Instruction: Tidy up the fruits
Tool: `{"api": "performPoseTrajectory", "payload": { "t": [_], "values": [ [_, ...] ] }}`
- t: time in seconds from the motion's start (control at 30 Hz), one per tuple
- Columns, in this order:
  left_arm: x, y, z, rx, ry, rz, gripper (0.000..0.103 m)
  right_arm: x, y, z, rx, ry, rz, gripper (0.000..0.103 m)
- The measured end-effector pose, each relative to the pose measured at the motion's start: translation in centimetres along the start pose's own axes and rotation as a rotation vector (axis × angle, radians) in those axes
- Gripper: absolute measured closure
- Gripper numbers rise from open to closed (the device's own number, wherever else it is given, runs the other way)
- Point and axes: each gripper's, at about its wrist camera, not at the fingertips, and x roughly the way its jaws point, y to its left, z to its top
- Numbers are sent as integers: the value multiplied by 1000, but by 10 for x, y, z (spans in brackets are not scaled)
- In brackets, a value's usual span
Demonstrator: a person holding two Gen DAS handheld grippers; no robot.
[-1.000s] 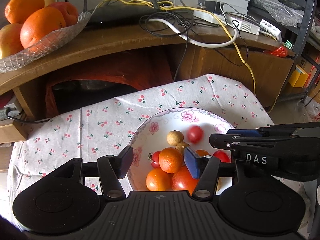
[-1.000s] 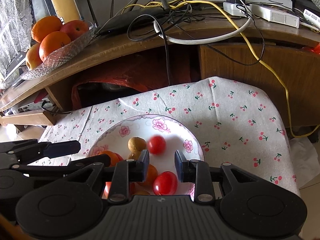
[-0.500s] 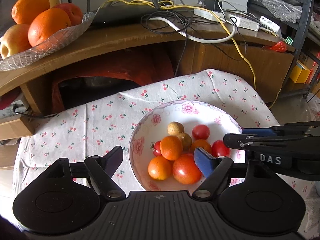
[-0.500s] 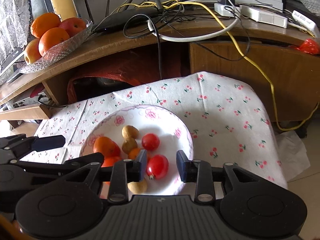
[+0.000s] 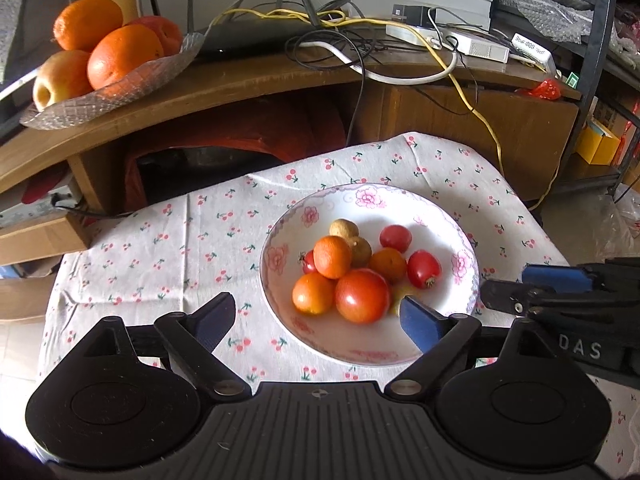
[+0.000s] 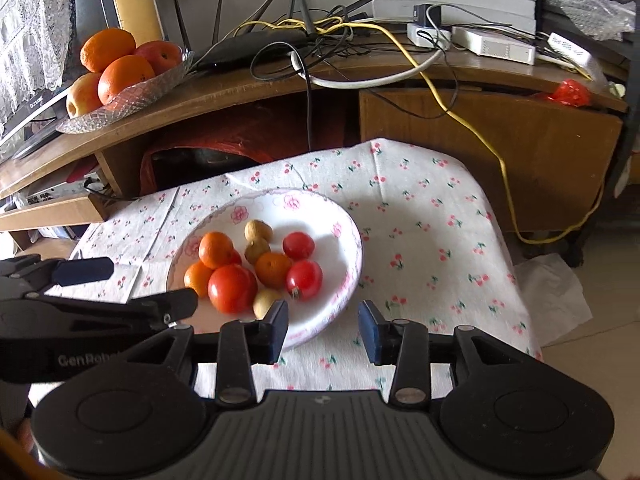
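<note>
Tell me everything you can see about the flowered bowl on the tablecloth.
The flowered bowl is a wide, shallow white dish, glossy like ceramic, with pink blossoms and a thin patterned band around its rim. It sits upright on the cherry-print tablecloth. Inside lie small oranges, red tomatoes and brownish round fruits, heaped toward its near side. The left gripper and right gripper hover open at its near edge; neither clearly touches it.

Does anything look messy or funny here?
The fruit sits neatly in the flowered bowl; nothing is spilled or broken. The messy bit is the tangle of cables on the wooden shelf behind, with a yellow cable dangling over its edge. The cherry-print cloth is creased.
</note>
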Motion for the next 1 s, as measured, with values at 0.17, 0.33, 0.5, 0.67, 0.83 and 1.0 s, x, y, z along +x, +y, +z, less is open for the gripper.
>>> {"api": "performPoseTrajectory", "payload": {
  "t": [0.17, 0.33, 0.5, 0.67, 0.83, 1.0],
  "values": [
    [-8, -1, -11, -23, 9, -5, 10, -9, -1, -13, 8, 9, -1, 64],
    [-21, -5, -21, -11, -11, 23, 2, -19, 1, -22, 18, 4, 3, 63],
    [-33, -8, -28, -4, -39, 40, 0, -29, 2, -30, 31, 1, 14, 63],
    [-40, -6, -33, -24, -39, 25, 0, -36, 3, -37, 44, 1, 16, 63],
    [-48, -5, -42, -39, -48, 20, 0, -47, 4, -45, 57, -5, 28, 63],
    [-55, -10, -54, -9, -67, 85, 0, -55, 9, -54, 50, -6, 36, 63]
  ]
}}
